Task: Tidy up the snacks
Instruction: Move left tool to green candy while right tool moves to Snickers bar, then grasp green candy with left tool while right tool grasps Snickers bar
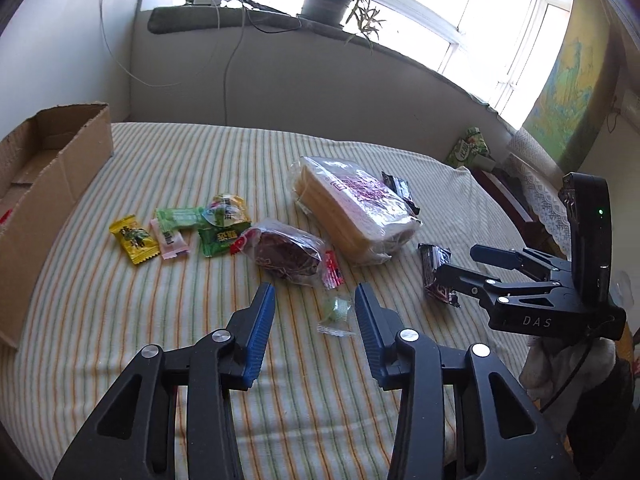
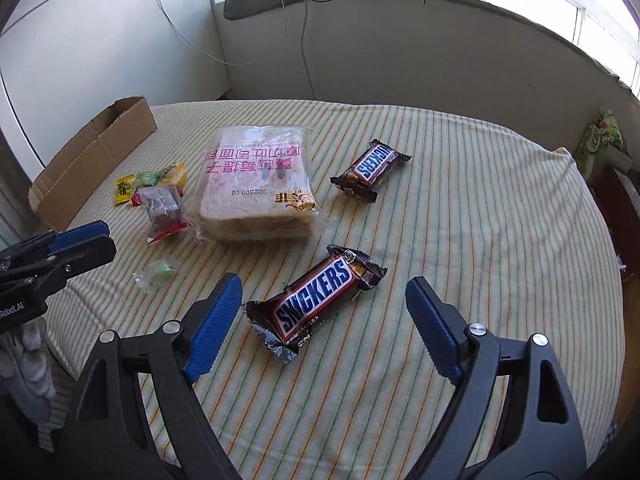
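Note:
Snacks lie on a striped cloth (image 1: 200,160). My left gripper (image 1: 315,304) is open above a small clear-wrapped green candy (image 1: 337,312), also in the right wrist view (image 2: 158,273). My right gripper (image 2: 324,300) is open wide around a Snickers bar (image 2: 316,300), seen in the left wrist view (image 1: 436,272); the gripper itself shows there too (image 1: 460,262). A second Snickers (image 2: 370,170) lies farther back. A bagged bread loaf (image 1: 352,208) (image 2: 258,184), a dark red bagged snack (image 1: 286,252) (image 2: 162,208) and several small yellow and green packets (image 1: 180,228) lie left of centre.
An open cardboard box (image 1: 52,184) (image 2: 92,156) stands at the left edge of the cloth. A wall with a potted plant (image 1: 328,2) on its sill runs behind. A green packet (image 1: 468,146) and dark furniture sit at the far right.

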Demonstrator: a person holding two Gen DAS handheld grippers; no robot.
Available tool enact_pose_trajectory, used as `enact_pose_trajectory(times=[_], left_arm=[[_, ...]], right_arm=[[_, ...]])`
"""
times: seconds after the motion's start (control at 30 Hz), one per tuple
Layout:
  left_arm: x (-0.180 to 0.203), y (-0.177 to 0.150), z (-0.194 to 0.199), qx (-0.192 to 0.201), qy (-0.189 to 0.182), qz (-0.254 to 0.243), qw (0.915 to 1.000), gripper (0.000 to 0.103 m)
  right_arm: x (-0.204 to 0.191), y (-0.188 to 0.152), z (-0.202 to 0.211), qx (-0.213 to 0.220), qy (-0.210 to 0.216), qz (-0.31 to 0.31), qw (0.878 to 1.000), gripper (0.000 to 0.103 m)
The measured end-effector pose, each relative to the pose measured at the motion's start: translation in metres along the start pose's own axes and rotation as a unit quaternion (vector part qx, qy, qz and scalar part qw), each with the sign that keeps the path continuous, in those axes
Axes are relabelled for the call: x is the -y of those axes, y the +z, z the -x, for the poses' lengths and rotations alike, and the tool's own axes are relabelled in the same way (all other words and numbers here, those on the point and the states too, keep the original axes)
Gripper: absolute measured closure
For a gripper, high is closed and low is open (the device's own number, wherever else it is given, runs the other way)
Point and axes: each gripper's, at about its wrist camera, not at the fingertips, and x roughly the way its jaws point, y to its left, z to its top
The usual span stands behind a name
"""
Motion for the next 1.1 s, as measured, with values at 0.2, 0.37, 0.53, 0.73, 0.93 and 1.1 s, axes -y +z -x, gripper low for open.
enact_pose_trajectory(times=[0.2, 0.37, 0.53, 0.73, 0.93, 1.1], left_arm=[[0.008, -0.002, -0.015, -0.021, -0.001, -0.019, 0.9996, 0.063], [0.017, -0.004, -0.025, -0.035, 0.009, -0.04, 0.9985, 0.063], [0.022, -0.009, -0.03, -0.047, 0.011, -0.052, 0.9975, 0.068], [0.023, -0.01, -0.036, -0.049, 0.015, -0.062, 0.9967, 0.082], [0.018, -0.013, -0.028, -0.043, 0.011, -0.059, 0.9972, 0.085], [0.016, -0.013, -0.021, -0.033, 0.007, -0.051, 0.9981, 0.085]], right_arm=[[0.002, 0.002, -0.016, -0.022, 0.019, -0.021, 0.999, 0.028], [0.003, 0.005, -0.026, -0.027, 0.011, -0.027, 0.999, 0.029], [-0.001, 0.004, -0.031, -0.03, -0.013, -0.014, 0.999, 0.039], [0.001, 0.004, -0.029, -0.031, -0.029, -0.006, 0.999, 0.061], [0.009, 0.002, -0.025, -0.033, -0.027, -0.018, 0.999, 0.073], [0.014, -0.001, -0.018, -0.027, -0.026, -0.029, 0.999, 0.073]])
